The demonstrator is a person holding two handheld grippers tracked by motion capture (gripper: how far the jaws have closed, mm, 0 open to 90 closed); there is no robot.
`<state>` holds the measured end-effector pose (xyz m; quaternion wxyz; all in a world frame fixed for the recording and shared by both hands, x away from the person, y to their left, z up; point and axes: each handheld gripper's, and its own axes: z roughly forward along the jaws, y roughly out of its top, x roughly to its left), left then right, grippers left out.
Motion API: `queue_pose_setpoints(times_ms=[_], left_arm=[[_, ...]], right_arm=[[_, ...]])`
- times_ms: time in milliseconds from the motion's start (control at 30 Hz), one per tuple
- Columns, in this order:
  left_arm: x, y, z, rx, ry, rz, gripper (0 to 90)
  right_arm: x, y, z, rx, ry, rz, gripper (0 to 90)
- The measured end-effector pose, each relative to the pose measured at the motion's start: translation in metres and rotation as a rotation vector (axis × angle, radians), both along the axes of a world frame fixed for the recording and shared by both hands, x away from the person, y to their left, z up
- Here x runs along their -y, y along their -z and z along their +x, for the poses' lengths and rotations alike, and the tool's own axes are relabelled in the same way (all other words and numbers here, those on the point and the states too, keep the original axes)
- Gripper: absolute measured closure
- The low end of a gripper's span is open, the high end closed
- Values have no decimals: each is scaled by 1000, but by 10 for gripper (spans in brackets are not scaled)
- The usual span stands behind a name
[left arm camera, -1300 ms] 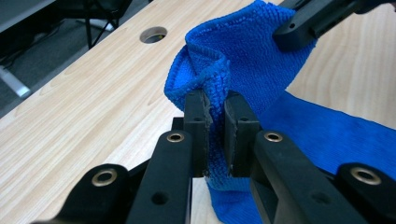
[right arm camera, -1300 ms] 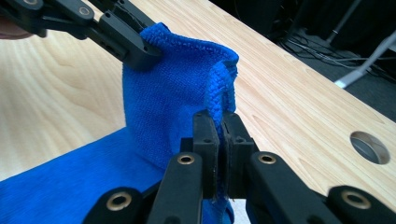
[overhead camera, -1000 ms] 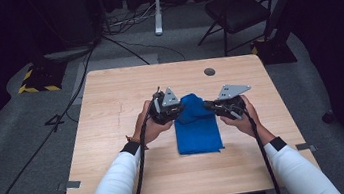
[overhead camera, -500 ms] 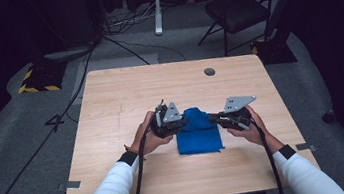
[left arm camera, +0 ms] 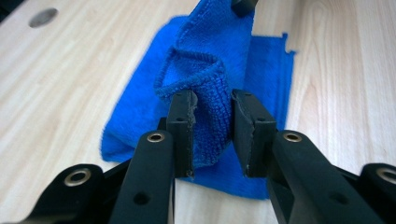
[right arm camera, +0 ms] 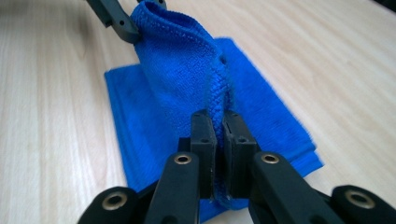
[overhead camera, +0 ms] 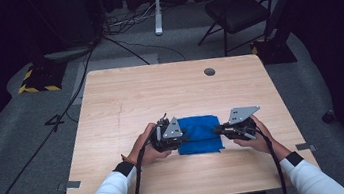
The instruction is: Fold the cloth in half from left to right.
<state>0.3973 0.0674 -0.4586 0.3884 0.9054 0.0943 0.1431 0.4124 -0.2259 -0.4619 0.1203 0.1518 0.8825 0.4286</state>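
A blue cloth [overhead camera: 198,135] lies near the middle of the table [overhead camera: 125,98], a little toward the person's edge, its top layer being folded over the rest. The left gripper [left arm camera: 212,123] has just been opening; its jaws stand a little apart with a raised loop of cloth loose between them, touching one pad at most. The right gripper [right arm camera: 218,144] pinches its corner of the cloth between nearly closed jaws. To finish the fold well, I'd say both hands should sink until the layer rests flat, edges lined up with the layer beneath, the right letting go as gently as the left, then both drawing back without snagging the pile.
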Motion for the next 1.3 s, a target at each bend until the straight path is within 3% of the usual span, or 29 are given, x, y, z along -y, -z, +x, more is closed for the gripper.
queue_pose_setpoints(times_ms=[233,400,567,733,1000,1300], left_arm=[[3,11,-8,-33,14,47,659],[2,14,-10,-42,10,60,622],[-3,16,-15,-49,-3,74,591],[-8,18,-19,-62,-8,94,550],[-20,20,-21,-86,-52,79,515],[-27,18,-20,-95,-84,48,501]], right_arm=[[3,12,-10,-17,-11,-48,798],[7,16,-13,-26,-2,-57,744],[9,18,-17,-39,3,-63,631],[13,19,-21,-48,18,-65,589],[19,21,-26,-51,45,-96,470],[37,17,-31,-60,83,-82,369]])
